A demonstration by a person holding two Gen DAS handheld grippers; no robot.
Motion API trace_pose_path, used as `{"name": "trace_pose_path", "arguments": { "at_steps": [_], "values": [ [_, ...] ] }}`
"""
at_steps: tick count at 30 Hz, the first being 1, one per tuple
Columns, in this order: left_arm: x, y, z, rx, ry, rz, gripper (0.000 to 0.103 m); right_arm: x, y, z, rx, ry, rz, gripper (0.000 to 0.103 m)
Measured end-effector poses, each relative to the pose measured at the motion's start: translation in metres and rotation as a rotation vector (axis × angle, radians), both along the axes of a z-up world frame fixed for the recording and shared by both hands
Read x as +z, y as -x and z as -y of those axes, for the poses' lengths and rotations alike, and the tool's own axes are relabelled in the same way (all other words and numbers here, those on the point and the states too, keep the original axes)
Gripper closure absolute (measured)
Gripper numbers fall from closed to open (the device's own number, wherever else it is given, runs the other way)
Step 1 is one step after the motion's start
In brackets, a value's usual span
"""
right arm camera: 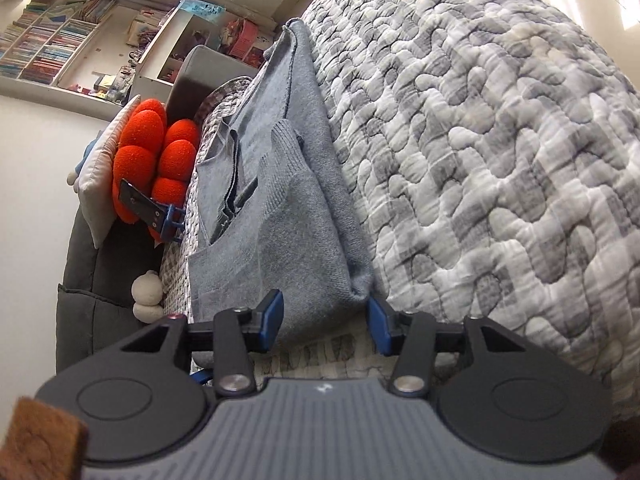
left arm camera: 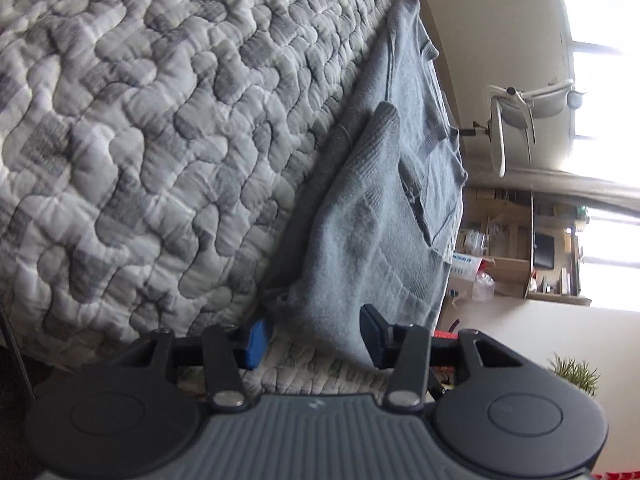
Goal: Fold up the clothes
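While agape, left tongs (left arm camera: pixel 314 334), right tongs (right arm camera: pixel 326 322) straddle sweater (left arm camera: pixel 384 216) (empty).

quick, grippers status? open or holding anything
left gripper: open, straddling the grey sweater edge, holding nothing
right gripper: open, at the sweater's corner, holding nothing

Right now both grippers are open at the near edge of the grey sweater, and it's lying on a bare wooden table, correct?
Not a table. The sweater lies on a grey quilt, as the right wrist view shows. The rest holds: the left gripper and right gripper are both open at its near edge.
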State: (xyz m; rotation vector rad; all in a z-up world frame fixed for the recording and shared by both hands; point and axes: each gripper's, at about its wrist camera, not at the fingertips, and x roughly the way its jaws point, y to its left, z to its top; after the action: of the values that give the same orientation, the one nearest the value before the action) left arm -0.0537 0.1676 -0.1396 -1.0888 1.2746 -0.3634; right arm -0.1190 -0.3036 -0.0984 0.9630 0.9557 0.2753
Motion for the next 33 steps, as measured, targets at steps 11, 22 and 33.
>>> {"name": "trace_pose_path", "arguments": {
  "at_steps": [11, 22, 33],
  "values": [
    [-0.017, 0.011, -0.007, 0.171, 0.122, 0.065, 0.076, -0.015, -0.006, 0.003, -0.088, -0.097, -0.012, 0.078],
    [-0.003, 0.014, -0.007, 0.184, 0.220, 0.079, 0.086, -0.013, 0.002, 0.022, -0.158, -0.320, 0.005, 0.088],
    [0.046, -0.020, -0.004, 0.228, 0.354, 0.089, 0.087, 0.030, -0.023, 0.023, -0.285, -0.456, -0.006, 0.087]
  ]
}}
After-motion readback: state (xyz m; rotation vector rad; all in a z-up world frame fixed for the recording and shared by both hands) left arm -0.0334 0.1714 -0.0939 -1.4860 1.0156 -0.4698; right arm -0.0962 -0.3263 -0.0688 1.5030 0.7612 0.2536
